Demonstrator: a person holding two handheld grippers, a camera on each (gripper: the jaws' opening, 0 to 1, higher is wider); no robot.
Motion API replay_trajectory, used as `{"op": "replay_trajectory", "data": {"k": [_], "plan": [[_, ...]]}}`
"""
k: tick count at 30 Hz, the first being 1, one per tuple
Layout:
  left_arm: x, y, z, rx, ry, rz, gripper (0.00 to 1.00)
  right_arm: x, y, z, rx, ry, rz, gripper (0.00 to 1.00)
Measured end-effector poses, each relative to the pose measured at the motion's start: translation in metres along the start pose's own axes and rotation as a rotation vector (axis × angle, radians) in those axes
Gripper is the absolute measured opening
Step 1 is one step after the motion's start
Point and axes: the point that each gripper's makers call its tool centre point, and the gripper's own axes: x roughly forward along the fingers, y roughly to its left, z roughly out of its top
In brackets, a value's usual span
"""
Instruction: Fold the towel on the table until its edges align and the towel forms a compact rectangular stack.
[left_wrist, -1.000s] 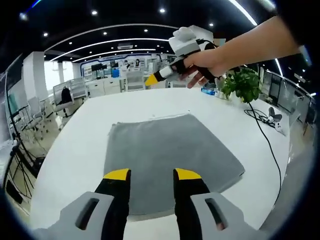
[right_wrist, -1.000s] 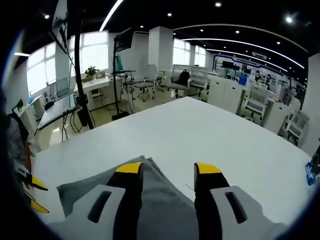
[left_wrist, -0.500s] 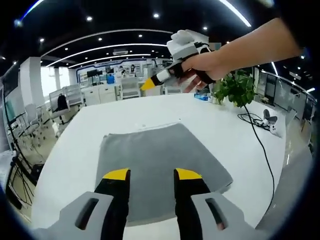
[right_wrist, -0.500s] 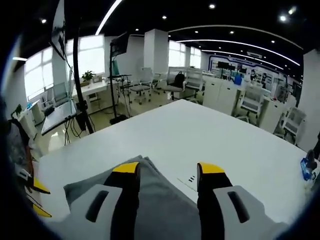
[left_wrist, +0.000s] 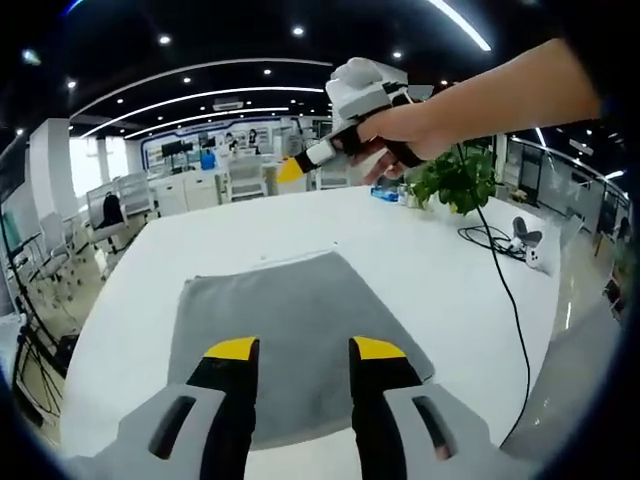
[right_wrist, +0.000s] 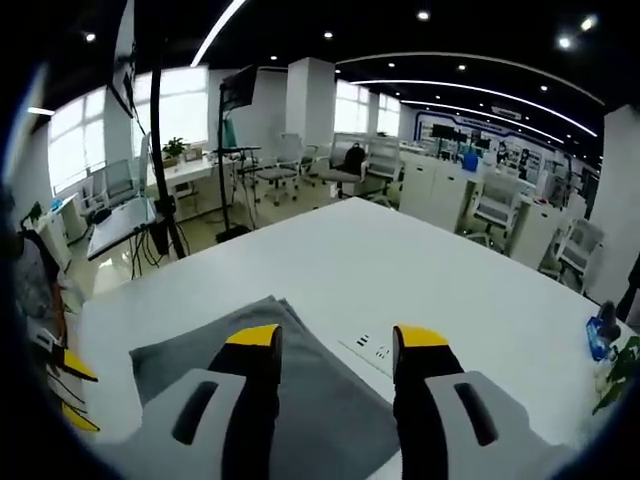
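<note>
A grey towel (left_wrist: 285, 335) lies flat on the white table (left_wrist: 430, 270), one layer with roughly square corners. My left gripper (left_wrist: 295, 350) hovers open above the towel's near edge, nothing between its yellow-tipped jaws. Beyond the towel's far edge a hand holds my right gripper (left_wrist: 292, 170) high in the air. In the right gripper view the towel (right_wrist: 175, 350) runs under my right gripper (right_wrist: 335, 340), which is open and well above the cloth. The left gripper's yellow fingertips (right_wrist: 78, 372) peek in at that view's left edge.
A potted plant (left_wrist: 455, 180), a blue bottle (left_wrist: 385, 195) and a black cable (left_wrist: 505, 290) with a small device sit at the table's right side. A socket panel (right_wrist: 370, 345) is set into the tabletop next to the towel. Office desks and chairs stand beyond.
Both views have shifted a little as the hands moved; the socket panel now shows between the right jaws. The towel lies as before and both grippers stay open.
</note>
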Motion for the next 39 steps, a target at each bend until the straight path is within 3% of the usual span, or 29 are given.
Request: {"op": "replay_trajectory", "data": {"k": [6, 22, 31, 39], "plan": [[0.006, -0.018, 0.004, 0.012, 0.007, -0.025, 0.37, -0.018, -0.011, -0.007, 0.002, 0.005, -0.01, 0.42], [0.022, -0.059, 0.01, 0.05, 0.023, -0.076, 0.37, -0.038, -0.046, -0.029, 0.017, 0.013, -0.02, 0.42], [0.028, -0.079, 0.011, 0.062, 0.023, -0.089, 0.37, -0.038, -0.054, -0.047, 0.027, 0.026, -0.012, 0.42], [0.032, -0.09, 0.002, 0.074, 0.037, -0.101, 0.37, -0.029, -0.058, -0.065, 0.038, 0.044, -0.003, 0.42]]}}
